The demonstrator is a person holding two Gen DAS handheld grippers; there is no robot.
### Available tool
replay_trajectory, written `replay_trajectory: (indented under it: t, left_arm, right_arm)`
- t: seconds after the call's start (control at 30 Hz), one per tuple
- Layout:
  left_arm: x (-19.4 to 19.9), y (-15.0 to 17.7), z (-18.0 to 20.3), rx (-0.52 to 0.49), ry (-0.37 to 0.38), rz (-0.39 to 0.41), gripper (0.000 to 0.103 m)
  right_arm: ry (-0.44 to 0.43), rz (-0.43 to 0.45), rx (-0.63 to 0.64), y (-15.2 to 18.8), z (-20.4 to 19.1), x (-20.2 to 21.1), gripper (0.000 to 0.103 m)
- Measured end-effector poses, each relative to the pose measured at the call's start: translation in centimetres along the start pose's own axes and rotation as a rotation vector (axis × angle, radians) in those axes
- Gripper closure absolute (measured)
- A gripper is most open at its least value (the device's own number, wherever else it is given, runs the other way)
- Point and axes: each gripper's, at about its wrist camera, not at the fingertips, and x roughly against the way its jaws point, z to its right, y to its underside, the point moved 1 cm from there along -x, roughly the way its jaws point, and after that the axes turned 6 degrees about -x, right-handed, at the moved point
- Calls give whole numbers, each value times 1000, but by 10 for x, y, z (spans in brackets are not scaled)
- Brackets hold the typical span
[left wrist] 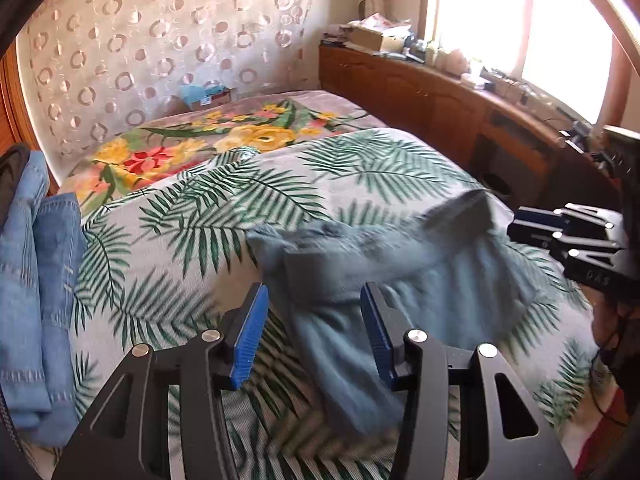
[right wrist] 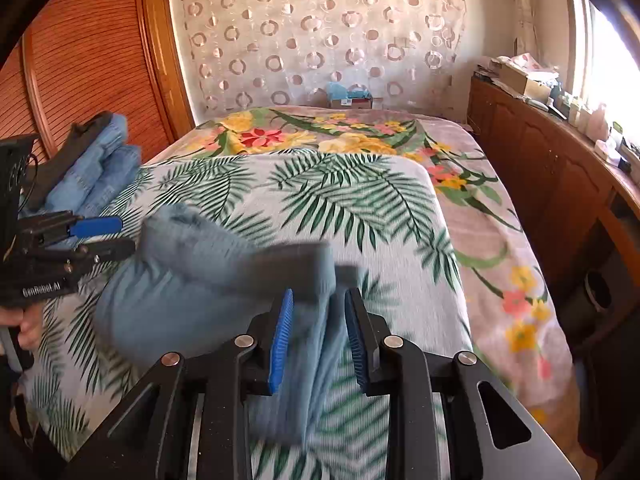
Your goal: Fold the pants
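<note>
Pants lie bunched and blurred in a blue-grey heap on the leaf-print cover of the bed.

Both tools stand above the heap: the left gripper has its jaws spread wide and grips nothing, and the right gripper is also parted, with cloth showing between its pads though not clamped as far as I can tell. Folding well, I judge, means first finding the waistband or a hem, pinching it with both tools and drawing the cloth flat clear of the folded jeans stacked at the bed's edge.
</note>
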Motion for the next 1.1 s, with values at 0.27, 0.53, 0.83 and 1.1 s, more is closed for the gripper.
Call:
replay_trajectory:
  t: [0.27,0.53,0.83,1.1]
  left_arm:
    - [10,30,28,-64,37,-32,54]
    - [-10,41,27,-64,10,-102,54]
    - [-14,42,26,-90,-18,-98,53]
    - [-16,44,20,-64,12,-89,53]
  right_arm:
    - [-44,-64,19,36,-3,22,68]
    - [-38,-103,22,42,1,15,68]
    - [-7,-65,47,38,10,27,100]
    - [43,-82,44,43,14,28,101]
